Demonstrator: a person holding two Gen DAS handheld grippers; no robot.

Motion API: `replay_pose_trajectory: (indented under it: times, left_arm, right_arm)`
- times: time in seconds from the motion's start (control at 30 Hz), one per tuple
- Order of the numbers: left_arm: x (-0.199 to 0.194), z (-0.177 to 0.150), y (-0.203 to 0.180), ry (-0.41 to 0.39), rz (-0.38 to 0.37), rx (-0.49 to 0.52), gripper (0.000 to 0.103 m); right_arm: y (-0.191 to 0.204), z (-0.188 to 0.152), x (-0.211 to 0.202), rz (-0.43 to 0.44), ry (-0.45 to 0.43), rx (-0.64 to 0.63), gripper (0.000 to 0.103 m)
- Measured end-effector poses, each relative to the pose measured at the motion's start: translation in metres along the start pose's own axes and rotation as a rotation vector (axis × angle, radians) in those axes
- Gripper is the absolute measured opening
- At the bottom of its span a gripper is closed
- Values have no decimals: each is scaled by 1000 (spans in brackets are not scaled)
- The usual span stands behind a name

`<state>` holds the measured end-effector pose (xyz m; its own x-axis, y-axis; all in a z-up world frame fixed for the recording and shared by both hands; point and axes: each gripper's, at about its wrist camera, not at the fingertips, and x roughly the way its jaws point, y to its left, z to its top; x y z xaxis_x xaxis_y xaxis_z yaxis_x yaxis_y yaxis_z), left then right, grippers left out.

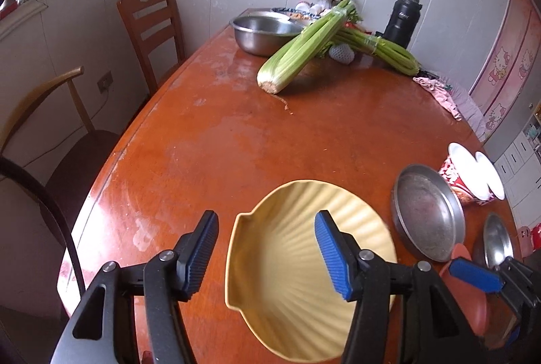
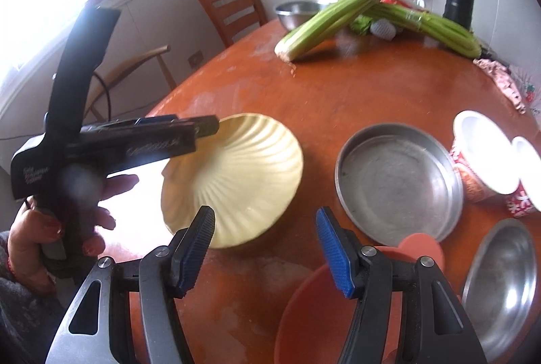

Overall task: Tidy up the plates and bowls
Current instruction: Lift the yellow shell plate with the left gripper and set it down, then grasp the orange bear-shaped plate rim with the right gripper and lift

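Observation:
A pale yellow shell-shaped plate [image 1: 304, 279] [image 2: 243, 174] lies on the orange-brown table [image 1: 236, 144]. My left gripper [image 1: 267, 250] hovers open over the plate's left rim, its pads touching nothing; in the right wrist view the left gripper [image 2: 203, 125] shows side-on at that rim. My right gripper [image 2: 267, 250] stands open above the table, between the yellow plate and an orange bowl [image 2: 304, 313]; its blue pad [image 1: 473, 276] appears over the orange bowl [image 1: 466, 299]. To the right sit a round steel pan [image 2: 399, 185] [image 1: 426, 215], a steel dish [image 2: 500, 289] and red-and-white bowls [image 2: 483, 154].
At the table's far end lie celery bundles [image 1: 304, 49], a steel mixing bowl [image 1: 260, 32] and a black flask [image 1: 404, 22]. A pink cloth [image 1: 439, 93] hangs at the right edge. Two chairs [image 1: 152, 22] stand along the left side. A hand [image 2: 33, 239] holds the left gripper.

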<state>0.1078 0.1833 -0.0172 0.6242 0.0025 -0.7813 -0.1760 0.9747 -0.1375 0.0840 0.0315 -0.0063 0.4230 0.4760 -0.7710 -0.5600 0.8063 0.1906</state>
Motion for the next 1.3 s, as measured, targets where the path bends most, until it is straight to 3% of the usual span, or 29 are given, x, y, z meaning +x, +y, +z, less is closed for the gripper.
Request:
replay_pose_trajectory:
  times: [0.27,0.5,0.93,1.3]
  left_arm:
    - [-45,-13,-35,-54,-44,61,66]
    - [-60,-21,-74,-59,-92,129,68]
    - [-46,-47,-129,11,-125,241,68]
    - [-19,-63,-153,79,-105,317,68]
  right_arm:
    - [-25,-11,-48,-23,-71,46,65]
    - [-52,-35,-89,-45,-115,109,65]
    - [-85,-95,-125,-73,-112,176,65]
    - [-106,-133,-117,-90,-37,255,65]
